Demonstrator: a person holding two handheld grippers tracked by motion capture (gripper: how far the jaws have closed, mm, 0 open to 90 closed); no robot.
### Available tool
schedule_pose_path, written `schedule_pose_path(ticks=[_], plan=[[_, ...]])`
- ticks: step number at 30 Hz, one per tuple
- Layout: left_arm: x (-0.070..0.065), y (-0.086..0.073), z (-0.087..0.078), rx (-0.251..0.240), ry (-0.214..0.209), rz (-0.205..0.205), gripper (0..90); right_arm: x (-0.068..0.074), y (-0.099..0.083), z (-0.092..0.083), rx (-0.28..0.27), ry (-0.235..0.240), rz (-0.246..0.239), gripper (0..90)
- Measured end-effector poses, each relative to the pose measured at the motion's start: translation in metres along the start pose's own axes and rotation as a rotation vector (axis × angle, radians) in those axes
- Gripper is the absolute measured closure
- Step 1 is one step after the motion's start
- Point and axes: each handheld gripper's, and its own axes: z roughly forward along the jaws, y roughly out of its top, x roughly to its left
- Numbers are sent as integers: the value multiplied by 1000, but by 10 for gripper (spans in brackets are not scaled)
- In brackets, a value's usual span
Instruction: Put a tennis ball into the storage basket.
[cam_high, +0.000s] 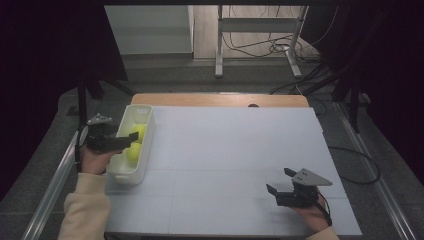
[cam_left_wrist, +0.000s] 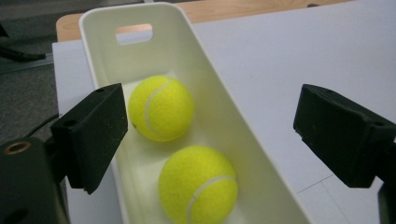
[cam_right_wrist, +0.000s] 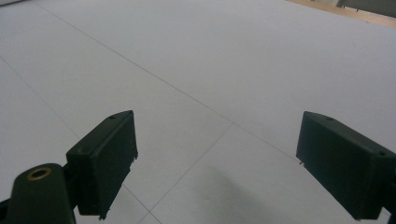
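Two tennis balls sitting in the white bin, my left gripper parked right over them with nothing in it

The near ball (cam_left_wrist: 198, 185) and the far ball (cam_left_wrist: 161, 108) lie just beside each other in the long white bin (cam_left_wrist: 212, 100) at the left edge of the table (cam_high: 235, 150); my left gripper (cam_left_wrist: 210, 135) hangs above them, jaws spread wide, pads off both balls; my right gripper (cam_right_wrist: 217, 163) is well apart over bare white table near the front right, jaws wide open too, holding nothing
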Motion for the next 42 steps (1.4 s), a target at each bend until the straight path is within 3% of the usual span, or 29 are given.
schedule_pose_path(ticks=[8, 18, 28, 39, 42], plan=[[-12, 4, -3, -27, -28, 24, 107, -1, -1, 1, 1, 7, 5, 126], [-25, 4, -15, -82, -97, 47, 106, -4, -4, 3, 9, 29, 26, 126], [-40, -7, -15, -90, -169, 58, 105, -3, -4, 1, 3, 33, 24, 126], [-63, -18, -29, -135, -226, 113, 109, -1, -4, 0, 1, 37, 15, 128], [-76, -22, -30, -159, -232, 132, 116, -1, -4, 0, 11, 34, 8, 128]])
